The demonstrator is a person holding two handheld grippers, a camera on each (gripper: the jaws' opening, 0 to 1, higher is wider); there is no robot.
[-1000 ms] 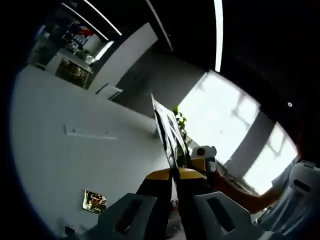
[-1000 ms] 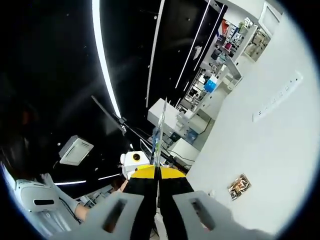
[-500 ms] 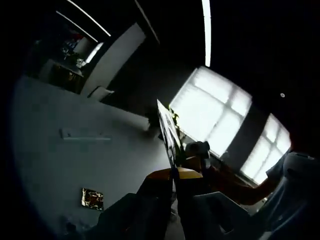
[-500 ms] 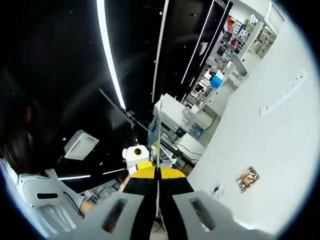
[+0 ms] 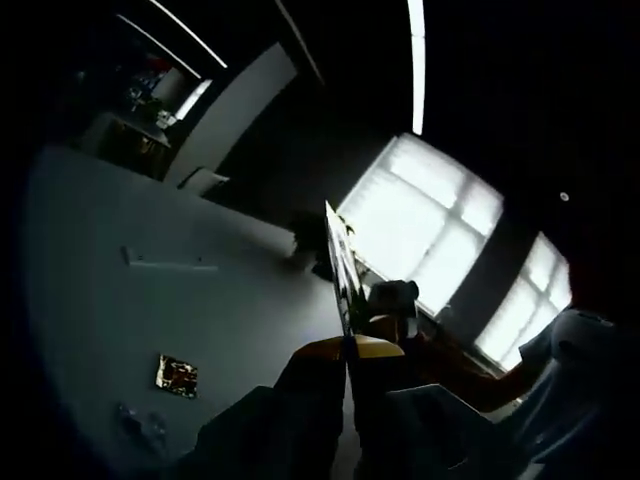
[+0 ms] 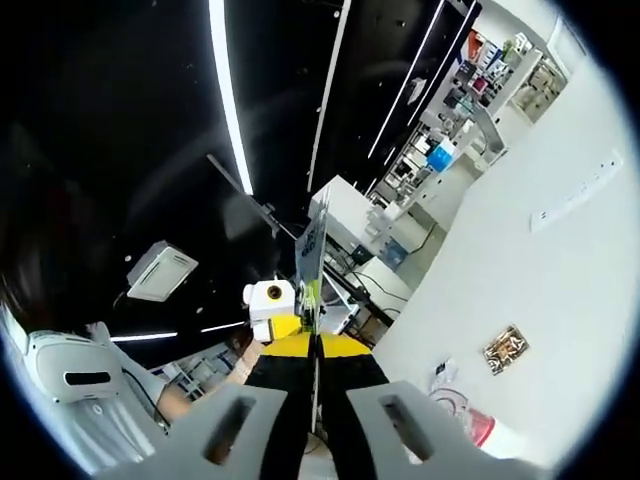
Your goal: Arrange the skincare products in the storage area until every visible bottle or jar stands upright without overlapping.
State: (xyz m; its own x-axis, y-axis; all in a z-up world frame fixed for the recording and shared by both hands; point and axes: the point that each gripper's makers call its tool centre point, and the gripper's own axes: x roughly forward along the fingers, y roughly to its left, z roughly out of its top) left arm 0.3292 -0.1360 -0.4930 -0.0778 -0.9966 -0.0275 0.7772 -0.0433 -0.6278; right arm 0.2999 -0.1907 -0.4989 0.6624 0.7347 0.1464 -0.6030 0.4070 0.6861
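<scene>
A thin printed card (image 5: 342, 270) stands edge-on between the jaws of my left gripper (image 5: 347, 345), which is shut on it. My right gripper (image 6: 315, 340) is shut on the same kind of thin card (image 6: 310, 245), also seen edge-on. Both views point up towards a dark ceiling. In the left gripper view the right gripper (image 5: 392, 305) sits close on the right. In the right gripper view the left gripper (image 6: 268, 300) sits close on the left. A pink and white item (image 6: 465, 425) lies low on the white surface (image 6: 560, 280); I cannot tell what it is.
The white surface carries a socket strip (image 6: 585, 190) and a small patterned square (image 6: 505, 350); the same strip (image 5: 165, 263) and square (image 5: 177, 373) appear in the left gripper view. Bright windows (image 5: 430, 235), shelves (image 6: 450, 120), ceiling lights (image 6: 228, 95) and a person's white sleeve (image 6: 70, 380) surround me.
Both views have tilted slightly while the card stays clamped. The left gripper view has darkened. The pink and white item has come into the bottom of the right gripper view.
</scene>
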